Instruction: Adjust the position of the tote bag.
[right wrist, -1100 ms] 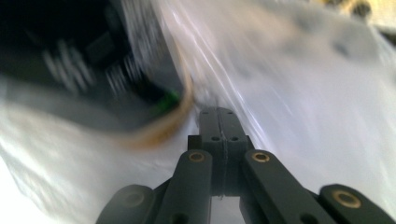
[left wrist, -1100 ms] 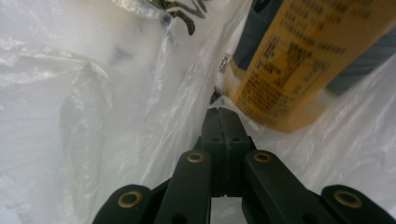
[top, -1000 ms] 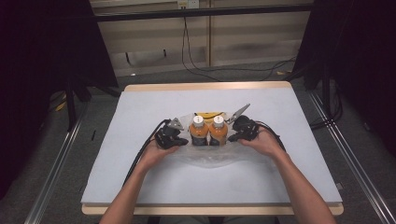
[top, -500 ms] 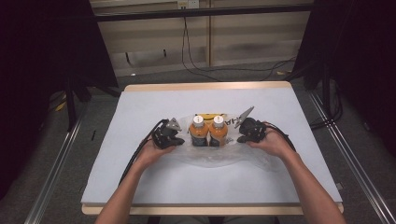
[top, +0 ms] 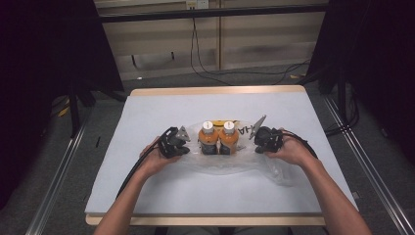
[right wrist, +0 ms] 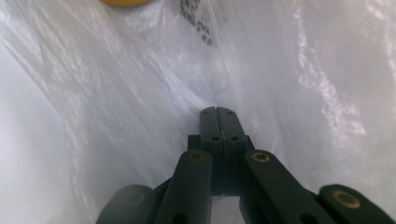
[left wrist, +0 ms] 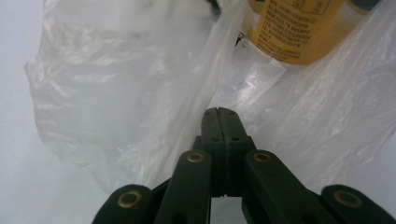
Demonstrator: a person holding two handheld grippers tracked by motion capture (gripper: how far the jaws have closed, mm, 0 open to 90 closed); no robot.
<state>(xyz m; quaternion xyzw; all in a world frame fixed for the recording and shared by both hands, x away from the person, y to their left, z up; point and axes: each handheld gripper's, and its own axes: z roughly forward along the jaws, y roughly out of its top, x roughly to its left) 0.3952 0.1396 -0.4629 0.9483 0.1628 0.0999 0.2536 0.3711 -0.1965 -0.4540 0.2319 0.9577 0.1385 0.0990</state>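
Nearest the camera in the high view, two bare forearms reach up from the bottom edge onto a pale surface [top: 147,191] with a wooden rim. Each hand holds a black tool with a cable trailing back. The left tool [top: 177,145] sits just left of the bottles; the right tool [top: 260,139] sits just to their right, a grey three-cornered plate standing up from it.

Between the hands, a crumpled clear plastic bag [top: 230,164] lies flat on the surface, spreading toward the right forearm. Two orange bottles [top: 218,138] with white caps stand upright on it, side by side and touching.

Seen from the left gripper view, the left tool [left wrist: 222,113] has its jaws pressed together, with a fold of the bag [left wrist: 140,93] lying at the tips; whether it pinches the film cannot be told. One orange bottle label [left wrist: 294,32] shows beyond. The right gripper view shows the right tool [right wrist: 217,112] likewise closed against the bag film [right wrist: 280,84].

Compared with a second ago, both tools have drawn outward from the bottles, the right one more, and the bag now spreads wider.

Open surface lies in front of the bag toward the near edge, and wide bare margins run to the left, right and far edges. Beyond the far edge, cables [top: 205,68] hang against a pale wall, with dark floor either side.
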